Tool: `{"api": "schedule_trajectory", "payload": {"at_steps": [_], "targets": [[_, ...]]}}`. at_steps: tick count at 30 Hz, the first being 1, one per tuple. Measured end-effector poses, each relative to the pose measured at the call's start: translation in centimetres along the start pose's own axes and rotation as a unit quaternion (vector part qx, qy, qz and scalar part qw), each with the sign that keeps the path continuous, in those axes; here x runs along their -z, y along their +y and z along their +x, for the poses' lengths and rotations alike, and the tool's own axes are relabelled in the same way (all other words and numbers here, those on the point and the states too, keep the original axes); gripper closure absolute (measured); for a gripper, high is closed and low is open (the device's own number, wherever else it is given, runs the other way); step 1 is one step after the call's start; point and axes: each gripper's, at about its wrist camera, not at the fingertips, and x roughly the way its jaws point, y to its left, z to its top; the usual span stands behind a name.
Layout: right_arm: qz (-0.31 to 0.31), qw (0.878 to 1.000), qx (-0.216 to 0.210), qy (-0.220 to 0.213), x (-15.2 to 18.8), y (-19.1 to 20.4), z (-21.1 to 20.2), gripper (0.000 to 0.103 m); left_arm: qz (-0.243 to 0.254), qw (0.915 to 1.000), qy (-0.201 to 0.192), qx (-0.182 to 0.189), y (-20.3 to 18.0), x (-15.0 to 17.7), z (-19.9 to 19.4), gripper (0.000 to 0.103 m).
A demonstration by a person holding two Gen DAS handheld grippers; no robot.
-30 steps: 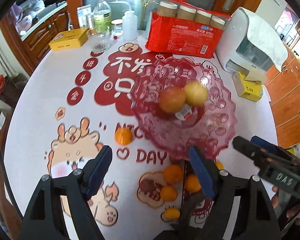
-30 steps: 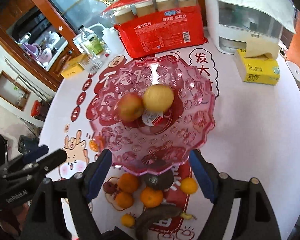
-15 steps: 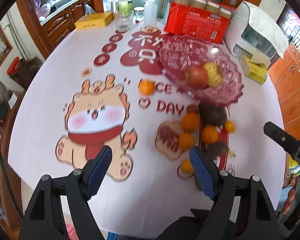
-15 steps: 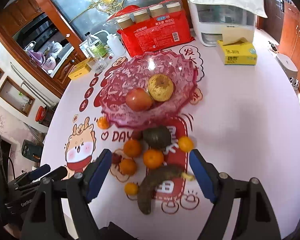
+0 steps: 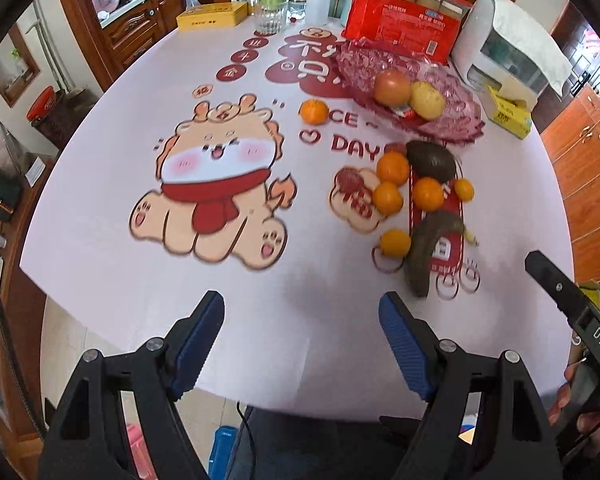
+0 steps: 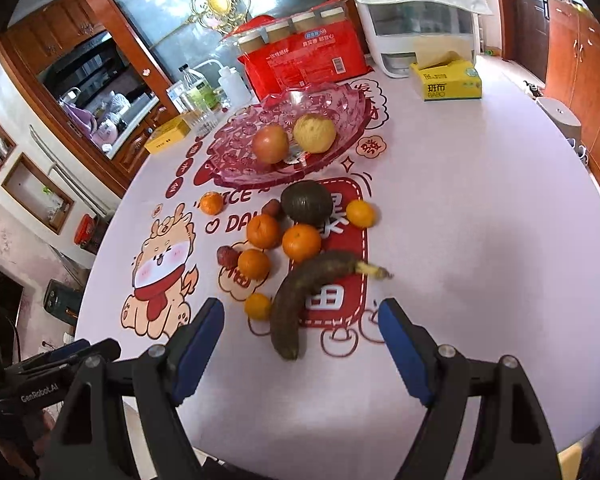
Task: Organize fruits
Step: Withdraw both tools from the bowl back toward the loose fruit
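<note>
Beyond the left gripper (image 5: 301,334), the pink bowl (image 5: 452,128) hides part of a small dark-red fruit (image 5: 394,147) at its near rim. A wrapper (image 5: 402,110) under the apple (image 5: 392,87) is too small to read. The right gripper (image 5: 572,312) is cut off by the picture's edge.

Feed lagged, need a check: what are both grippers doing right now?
Left gripper: open, holding nothing, above the near table edge.
Right gripper: open, holding nothing, near the banana.
</note>
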Motion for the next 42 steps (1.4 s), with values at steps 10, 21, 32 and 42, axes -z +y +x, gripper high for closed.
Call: {"api": "schedule_trajectory", "payload": {"at_steps": [10,21,32,42], "targets": [[-0.02,0.999,-0.016,-0.032,3.8,0.5,-1.1,0.023,0.005,0.9999,-0.004,-0.01,1.3,1.4,-1.2,0.025],[0.0,1.0,-0.022,-0.012,4.4,1.0,1.2,0.023,0.041,0.9989,0.023,0.005,1.7,-1.3,1.2,0.025],[0.079,0.997,0.011,-0.004,2.9,2.1,3.8,0.023,0.134,0.9895,0.039,0.038,0.6,-8.2,4.5,0.025],[0.153,0.987,0.053,0.007,1.9,3.5,6.4,0.023,0.225,0.9704,0.055,0.068,-1.1,-13.4,8.2,0.025]]}}
